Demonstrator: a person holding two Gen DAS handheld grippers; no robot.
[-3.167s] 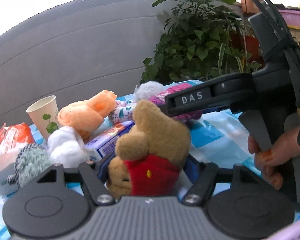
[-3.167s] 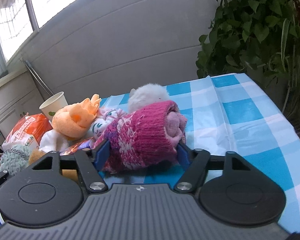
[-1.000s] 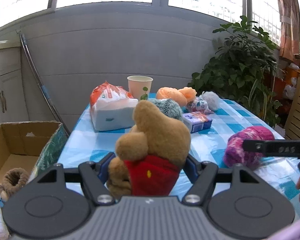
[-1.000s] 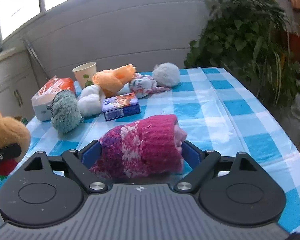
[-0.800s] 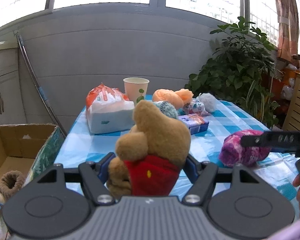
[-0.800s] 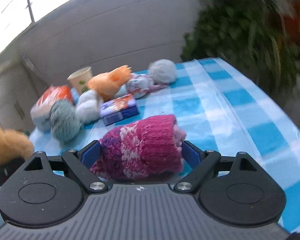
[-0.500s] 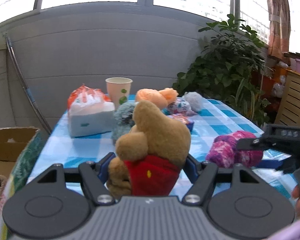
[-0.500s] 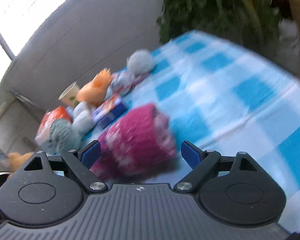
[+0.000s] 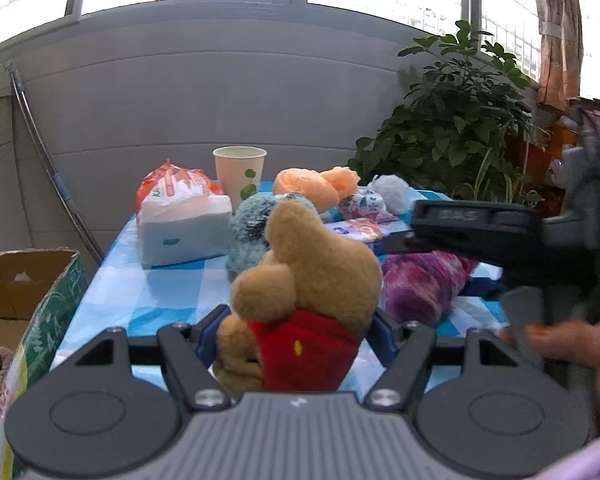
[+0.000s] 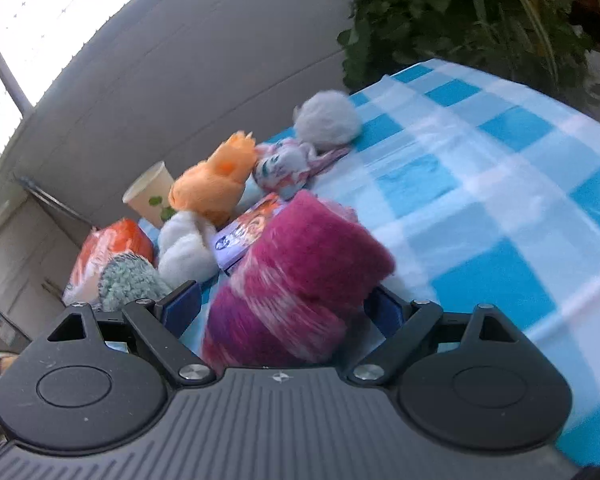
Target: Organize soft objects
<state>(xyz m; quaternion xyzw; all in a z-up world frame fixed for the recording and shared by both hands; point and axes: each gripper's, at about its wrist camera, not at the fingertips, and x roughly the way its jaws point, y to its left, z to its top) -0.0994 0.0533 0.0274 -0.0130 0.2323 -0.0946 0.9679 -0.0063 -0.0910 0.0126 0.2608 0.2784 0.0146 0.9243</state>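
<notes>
Blue-checked tablecloth (image 10: 480,184) carries the soft-toy cluster, with a cardboard box (image 9: 24,280) beside it; left gripper (image 9: 296,340), jaws clamped on the brown plush bear (image 9: 308,280); right gripper (image 10: 284,312), jaws apart around the pink knitted roll (image 10: 296,276), which rests on the cloth.

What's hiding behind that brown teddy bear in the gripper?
Behind the brown teddy bear sits a fuzzy teal ball, partly covered by the bear. Farther back stands a paper cup. The ball's lower right side is hidden.
</notes>
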